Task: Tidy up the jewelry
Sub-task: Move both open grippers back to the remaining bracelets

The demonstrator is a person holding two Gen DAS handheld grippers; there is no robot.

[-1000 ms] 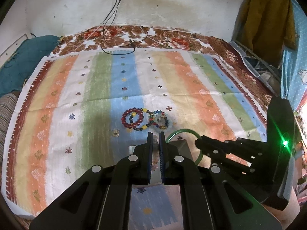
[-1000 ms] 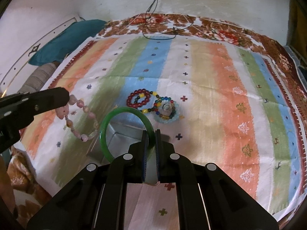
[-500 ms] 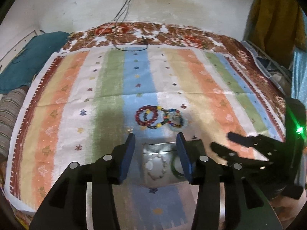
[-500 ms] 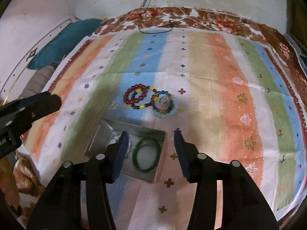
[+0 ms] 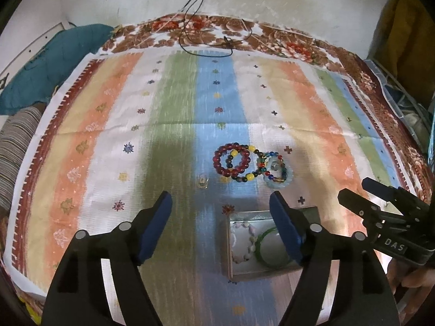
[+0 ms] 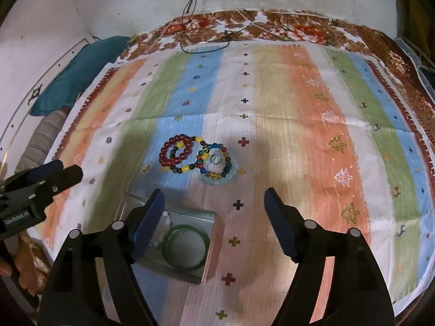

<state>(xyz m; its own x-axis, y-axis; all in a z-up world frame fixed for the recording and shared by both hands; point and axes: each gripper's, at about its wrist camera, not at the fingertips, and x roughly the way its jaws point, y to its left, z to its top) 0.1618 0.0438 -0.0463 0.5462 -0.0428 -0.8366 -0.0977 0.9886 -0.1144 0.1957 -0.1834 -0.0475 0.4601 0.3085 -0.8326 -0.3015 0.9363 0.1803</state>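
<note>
A metal tin (image 5: pixel 227 247) (image 6: pixel 209 260) lies on the striped cloth and holds a green bangle (image 5: pixel 267 258) (image 6: pixel 186 247) and a pale pink bead bracelet (image 5: pixel 244 240). Beyond it lies a cluster: a dark red bead bracelet (image 5: pixel 232 159) (image 6: pixel 176 153), a multicolour bead bracelet (image 5: pixel 267 168) (image 6: pixel 214 160) and a pale blue one (image 6: pixel 217 180). A small clear piece (image 5: pixel 202 181) lies apart on the left. My left gripper (image 5: pixel 221 209) is open and empty above the cloth, left of the tin. My right gripper (image 6: pixel 213 203) is open and empty above the tin's far edge.
The striped cloth (image 5: pixel 299 103) covers a floral bedspread against a white wall. A black cable (image 5: pixel 206 46) lies at the far edge. A teal cushion (image 5: pixel 54 62) is at the far left. Clothes hang at the right (image 5: pixel 402 27).
Both grippers opened and let go: the green bangle and the pink bead bracelet dropped into the tin. Both grippers then rose and drew back, opening wider.
</note>
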